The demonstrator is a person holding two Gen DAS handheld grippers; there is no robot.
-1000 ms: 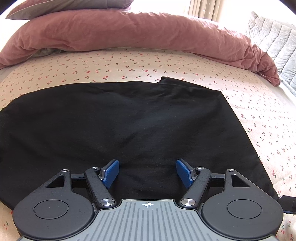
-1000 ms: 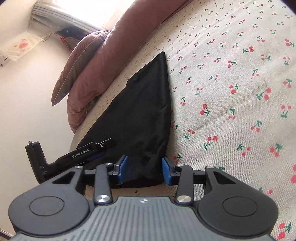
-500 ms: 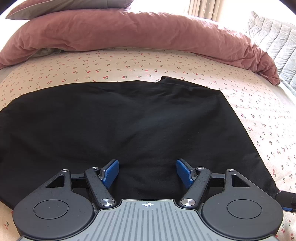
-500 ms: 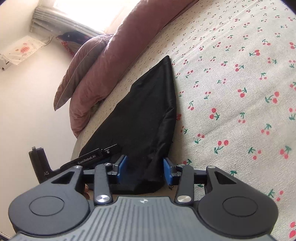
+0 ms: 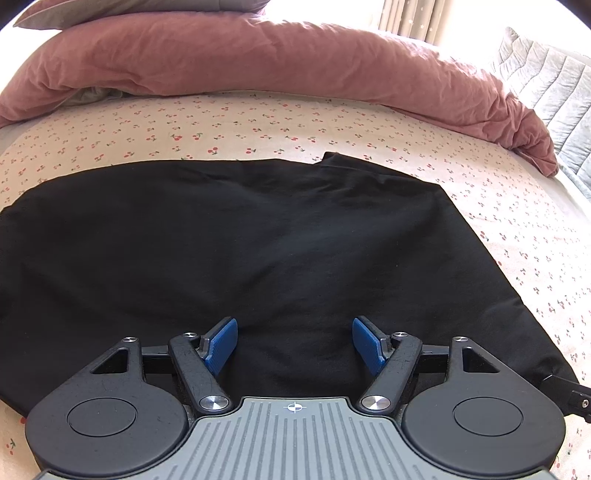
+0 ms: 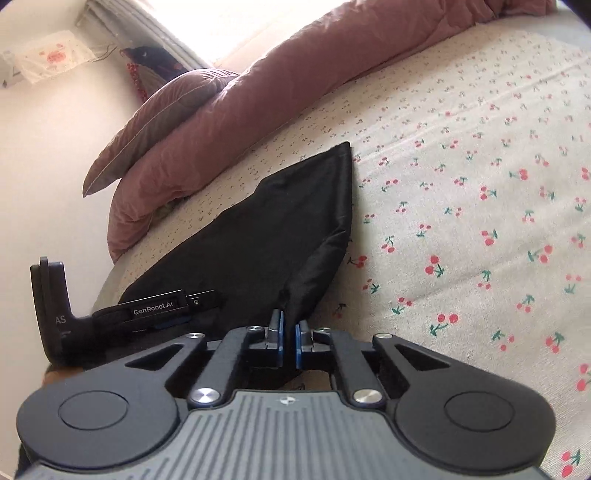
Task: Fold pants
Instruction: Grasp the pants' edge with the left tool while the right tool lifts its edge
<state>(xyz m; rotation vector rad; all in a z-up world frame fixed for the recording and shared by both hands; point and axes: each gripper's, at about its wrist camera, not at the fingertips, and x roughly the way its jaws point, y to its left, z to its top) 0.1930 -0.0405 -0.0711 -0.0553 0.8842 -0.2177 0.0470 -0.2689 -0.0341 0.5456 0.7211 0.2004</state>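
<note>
Black pants (image 5: 258, 251) lie folded flat on a cherry-print bed sheet (image 5: 221, 125). My left gripper (image 5: 293, 343) is open, its blue pads spread over the near edge of the pants, holding nothing. In the right wrist view the pants (image 6: 258, 236) stretch away as a dark wedge. My right gripper (image 6: 289, 341) is shut on the near right corner of the pants, and the cloth rises into a ridge from the pads. The left gripper's body (image 6: 147, 310) shows at the left of that view.
A pink duvet (image 5: 277, 62) is heaped along the far side of the bed, with a grey pillow (image 5: 110, 7) on top and a grey quilted cushion (image 5: 546, 85) at the right. The sheet (image 6: 480, 221) spreads right of the pants. A wall (image 6: 44, 166) stands at the left.
My right gripper has closed from open onto the corner of the pants and lifted the cloth slightly. The left gripper has stayed open and still.
</note>
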